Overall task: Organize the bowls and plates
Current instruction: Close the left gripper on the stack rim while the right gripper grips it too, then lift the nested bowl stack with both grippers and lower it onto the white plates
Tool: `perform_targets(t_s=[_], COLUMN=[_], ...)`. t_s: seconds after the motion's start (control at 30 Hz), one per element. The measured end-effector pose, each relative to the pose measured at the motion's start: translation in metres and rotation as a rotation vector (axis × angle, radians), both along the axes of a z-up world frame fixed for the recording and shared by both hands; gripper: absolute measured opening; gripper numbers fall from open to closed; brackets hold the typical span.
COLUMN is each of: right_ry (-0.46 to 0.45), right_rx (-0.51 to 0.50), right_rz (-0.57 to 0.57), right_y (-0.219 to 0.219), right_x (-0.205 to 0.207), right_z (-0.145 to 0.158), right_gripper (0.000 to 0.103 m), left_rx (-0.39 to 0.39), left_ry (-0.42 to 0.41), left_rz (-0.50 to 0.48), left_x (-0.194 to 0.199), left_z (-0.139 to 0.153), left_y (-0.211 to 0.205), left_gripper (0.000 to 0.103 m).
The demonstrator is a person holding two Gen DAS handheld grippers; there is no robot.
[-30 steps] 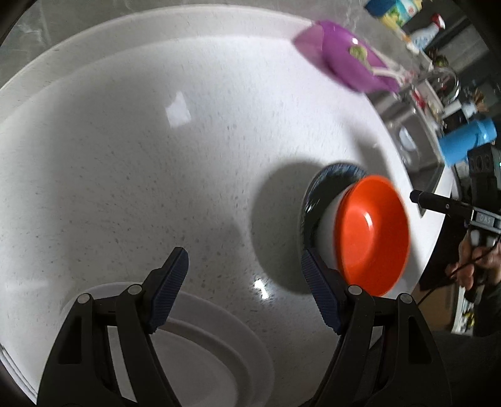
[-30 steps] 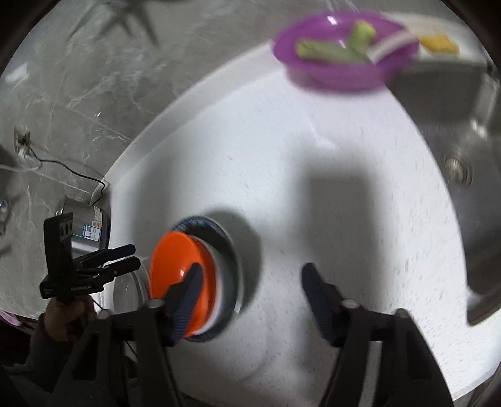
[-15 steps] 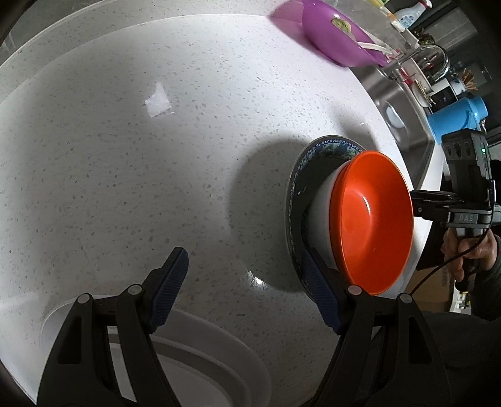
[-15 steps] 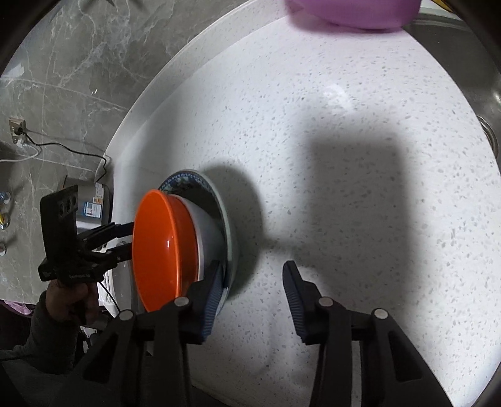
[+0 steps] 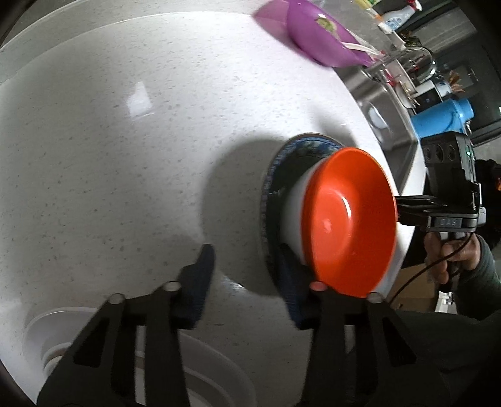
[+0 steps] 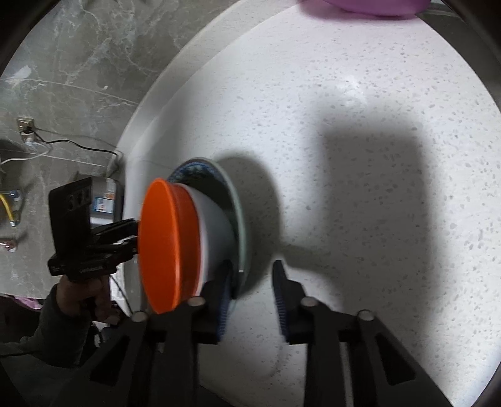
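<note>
Nearer now: orange bowl (image 5: 350, 219), glossy, nested.

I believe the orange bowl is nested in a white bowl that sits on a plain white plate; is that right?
Not quite: the orange bowl does nest in the white bowl, but the plate beneath is dark with a blue patterned rim, as the left wrist view shows.

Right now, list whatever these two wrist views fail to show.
- Blue-rimmed plate: both views, face covered by the white bowl and orange bowl stacked on it.
- Purple bowl: right wrist view, cut off by the top edge.
- White plate: left wrist view, cut off by the bottom edge.
- Right gripper: jaws have just been closing around the plate rim; motion blur hides whether the pads press it.
</note>
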State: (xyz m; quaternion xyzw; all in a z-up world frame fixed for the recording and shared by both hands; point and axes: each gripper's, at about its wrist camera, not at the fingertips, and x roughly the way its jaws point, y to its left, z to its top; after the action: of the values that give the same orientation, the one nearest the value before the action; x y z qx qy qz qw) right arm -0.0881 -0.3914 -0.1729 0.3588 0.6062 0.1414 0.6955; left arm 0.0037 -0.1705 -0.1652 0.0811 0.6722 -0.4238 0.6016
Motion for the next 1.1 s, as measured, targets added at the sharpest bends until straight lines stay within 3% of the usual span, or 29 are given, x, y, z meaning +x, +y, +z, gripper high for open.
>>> perform_targets(t_s=[0.07, 0.17, 0.43, 1.1], right_ry=[-0.013, -0.018, -0.010, 0.029], right_rx=[0.002, -0.025, -0.057, -0.040], right_rz=[0.007, 0.012, 0.008, 0.045], right_y=[0.003, 0.004, 0.003, 0.007], right_x=[0.001, 0.004, 0.006, 0.023], right_z=[0.002, 0.005, 0.008, 0.017], right_gripper=[0.011, 0.011, 0.011, 0.012], left_rx=[0.000, 0.006, 0.027, 0.042], left_ry=[-0.002, -0.021, -0.046, 0.025], left_rz=[-0.016, -0.039, -0.017, 0.087], left_x=[-0.004, -0.012, -0.019, -0.008], left_z=[0.004, 0.011, 0.016, 0.025], left_y=[-0.006, -0.019, -0.022, 0.004], left_gripper=[0.019, 0.009, 0.009, 0.008])
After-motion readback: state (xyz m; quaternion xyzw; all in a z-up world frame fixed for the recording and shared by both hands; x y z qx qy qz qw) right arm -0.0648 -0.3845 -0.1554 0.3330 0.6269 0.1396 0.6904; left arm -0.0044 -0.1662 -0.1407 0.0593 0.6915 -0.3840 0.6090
